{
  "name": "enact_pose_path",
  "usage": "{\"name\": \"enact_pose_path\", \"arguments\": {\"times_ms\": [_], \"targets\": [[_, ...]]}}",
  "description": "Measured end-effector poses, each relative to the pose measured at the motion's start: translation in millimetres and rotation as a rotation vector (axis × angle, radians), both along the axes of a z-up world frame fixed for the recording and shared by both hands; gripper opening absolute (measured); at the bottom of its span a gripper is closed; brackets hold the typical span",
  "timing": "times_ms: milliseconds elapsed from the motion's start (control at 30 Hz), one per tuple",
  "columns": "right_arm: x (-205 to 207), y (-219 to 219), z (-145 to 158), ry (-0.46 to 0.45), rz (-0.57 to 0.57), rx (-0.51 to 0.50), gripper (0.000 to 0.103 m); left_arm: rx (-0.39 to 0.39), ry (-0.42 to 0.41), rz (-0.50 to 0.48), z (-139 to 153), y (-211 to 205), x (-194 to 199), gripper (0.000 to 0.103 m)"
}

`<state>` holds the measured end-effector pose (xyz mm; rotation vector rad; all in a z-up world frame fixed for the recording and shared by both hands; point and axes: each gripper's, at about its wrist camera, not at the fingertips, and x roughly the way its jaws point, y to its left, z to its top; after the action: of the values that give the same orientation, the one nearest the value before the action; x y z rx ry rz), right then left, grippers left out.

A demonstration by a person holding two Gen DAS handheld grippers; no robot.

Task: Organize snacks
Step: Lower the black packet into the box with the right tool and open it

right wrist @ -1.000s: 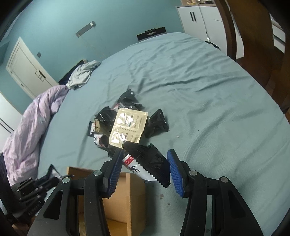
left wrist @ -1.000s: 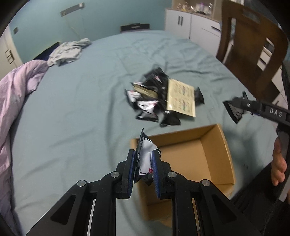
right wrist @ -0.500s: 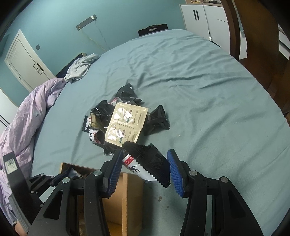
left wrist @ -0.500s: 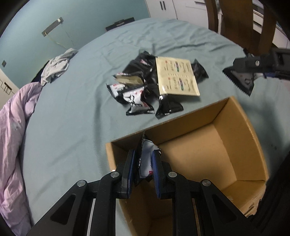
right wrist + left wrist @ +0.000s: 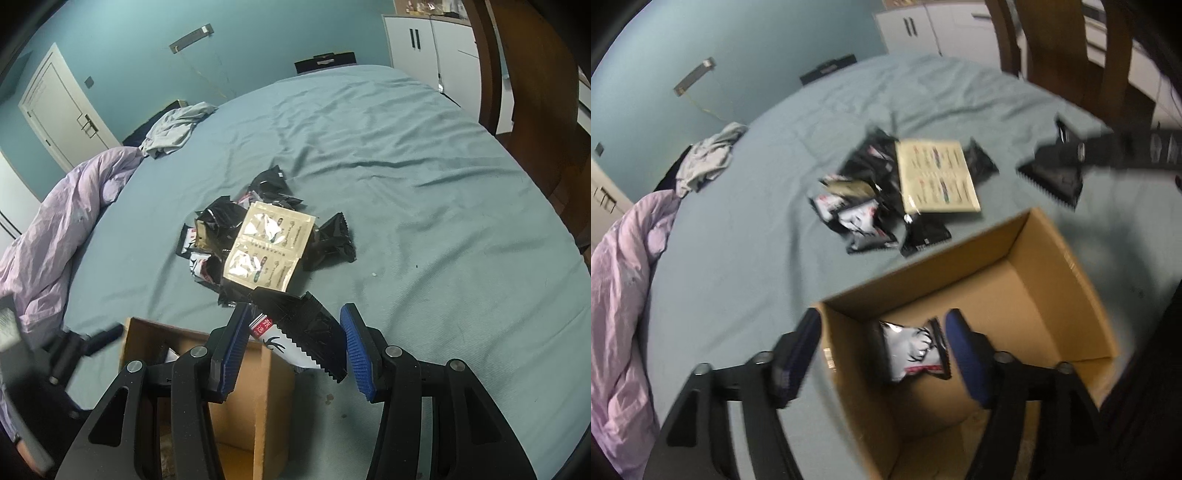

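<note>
my left gripper [image 5: 882,354]: lower centre of frame, jaws opening, nothing pressed | my right gripper [image 5: 293,341]: lower centre, part-closed, gripping a packet

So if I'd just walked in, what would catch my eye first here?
Probably the open cardboard box at the near edge of the blue-covered table, with a white-and-black snack packet dropping in as the left gripper opens. Beyond it lies a heap of black snack packets, and the right gripper holds another black packet.

Bed [image 5: 406,177]: snack packets [image 5: 258,236], box [image 5: 1052,295].
</note>
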<state>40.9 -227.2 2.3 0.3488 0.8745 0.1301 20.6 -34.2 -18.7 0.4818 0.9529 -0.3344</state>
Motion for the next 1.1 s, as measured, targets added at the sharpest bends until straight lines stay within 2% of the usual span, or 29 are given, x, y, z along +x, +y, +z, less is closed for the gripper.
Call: {"name": "enact_pose_path", "arguments": {"times_ms": [167, 333, 433, 500, 567, 700, 800, 967, 1100], "targets": [[-6, 5, 3, -0.012, 0.028, -0.007, 0.049, 0.002, -0.007, 0.062, 21, 26, 3, 0.082], [-7, 13, 4, -0.008, 0.088, 0.013, 0.049, -0.004, 0.018, 0.194, 27, 64, 23, 0.082], [-3, 21, 0, 0.021, 0.136, 0.040, 0.049, -0.104, 0.071, 0.297, 28, 89, 37, 0.082], [3, 27, -3, 0.037, 0.155, 0.049, 0.049, -0.150, 0.104, 0.325, 26, 97, 41, 0.082], [10, 36, -6, 0.056, 0.173, 0.059, 0.049, -0.164, 0.117, 0.334, 25, 102, 43, 0.082], [25, 61, -23, 0.134, 0.233, 0.049, 0.049, -0.134, 0.110, 0.326, 21, 98, 45, 0.082], [33, 87, -35, 0.169, 0.276, -0.021, 0.049, -0.137, 0.118, 0.314, 21, 94, 45, 0.082], [47, 111, -46, 0.176, 0.281, -0.053, 0.049, -0.142, 0.113, 0.286, 24, 88, 44, 0.082], [54, 123, -46, 0.127, 0.266, -0.052, 0.049, -0.126, 0.108, 0.287, 21, 85, 46, 0.082]]}}
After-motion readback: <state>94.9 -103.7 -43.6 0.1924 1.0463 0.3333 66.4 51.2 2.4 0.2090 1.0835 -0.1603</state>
